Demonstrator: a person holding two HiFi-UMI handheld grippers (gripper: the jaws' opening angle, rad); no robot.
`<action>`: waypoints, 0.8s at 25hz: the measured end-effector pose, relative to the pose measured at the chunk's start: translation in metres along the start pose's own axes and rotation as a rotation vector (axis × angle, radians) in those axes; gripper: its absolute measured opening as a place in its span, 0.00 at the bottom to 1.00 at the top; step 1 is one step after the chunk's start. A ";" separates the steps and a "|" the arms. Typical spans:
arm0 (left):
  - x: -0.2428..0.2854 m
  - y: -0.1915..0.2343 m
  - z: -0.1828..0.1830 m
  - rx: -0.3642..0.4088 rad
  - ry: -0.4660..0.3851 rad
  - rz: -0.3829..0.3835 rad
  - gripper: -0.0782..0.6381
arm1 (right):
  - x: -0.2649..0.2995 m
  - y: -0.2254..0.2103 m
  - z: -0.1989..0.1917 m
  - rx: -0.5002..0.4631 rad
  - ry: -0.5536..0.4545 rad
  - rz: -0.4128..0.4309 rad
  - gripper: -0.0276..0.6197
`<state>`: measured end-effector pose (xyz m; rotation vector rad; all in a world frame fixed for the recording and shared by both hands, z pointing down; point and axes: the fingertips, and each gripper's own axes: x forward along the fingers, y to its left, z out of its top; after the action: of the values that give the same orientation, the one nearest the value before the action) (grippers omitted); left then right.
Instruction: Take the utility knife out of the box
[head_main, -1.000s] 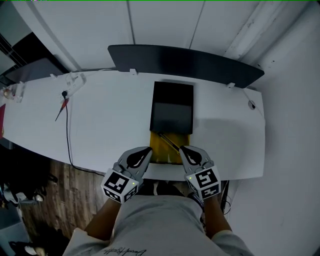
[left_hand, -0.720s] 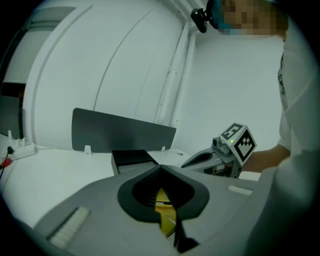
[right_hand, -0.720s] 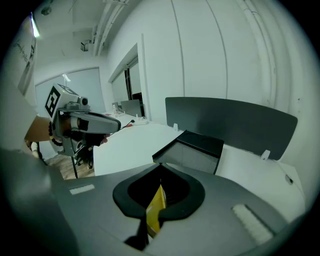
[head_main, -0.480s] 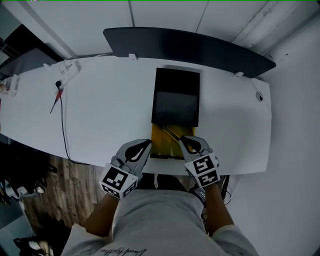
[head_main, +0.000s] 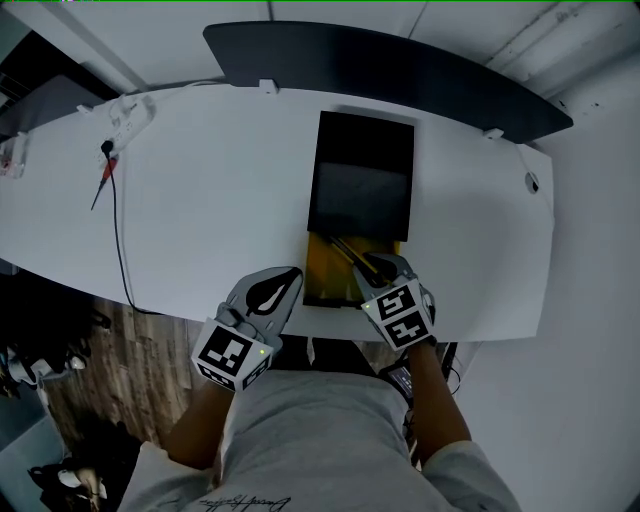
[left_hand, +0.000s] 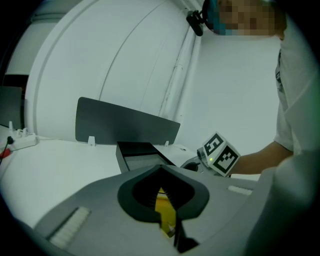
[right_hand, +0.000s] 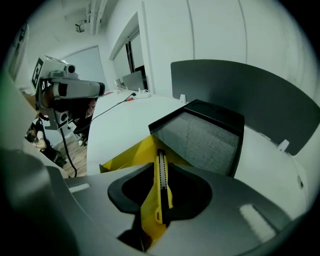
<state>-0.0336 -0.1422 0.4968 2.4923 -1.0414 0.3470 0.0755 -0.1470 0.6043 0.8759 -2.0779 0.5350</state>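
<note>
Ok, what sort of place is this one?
Probably an office: a long white desk with a dark divider along its far edge and a power strip at one end.

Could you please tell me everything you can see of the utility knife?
The utility knife is slim, with a yellow, plastic-looking body and a black ridged strip along its top. It lies slantwise in the yellow tray that sticks out of the black box. It sits between the jaws of the right tool, which have just been opening and do not seem to press it. No blade shows.
</note>
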 end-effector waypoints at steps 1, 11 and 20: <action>-0.001 0.001 -0.001 -0.001 0.002 0.002 0.11 | 0.004 0.000 -0.002 -0.006 0.011 0.003 0.20; -0.002 0.008 -0.017 -0.033 0.022 0.002 0.11 | 0.033 0.002 -0.020 -0.071 0.122 0.022 0.27; 0.001 0.011 -0.024 -0.050 0.033 0.002 0.11 | 0.047 0.003 -0.033 -0.115 0.205 0.041 0.32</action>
<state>-0.0423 -0.1384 0.5213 2.4329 -1.0274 0.3574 0.0694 -0.1434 0.6616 0.6840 -1.9230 0.5004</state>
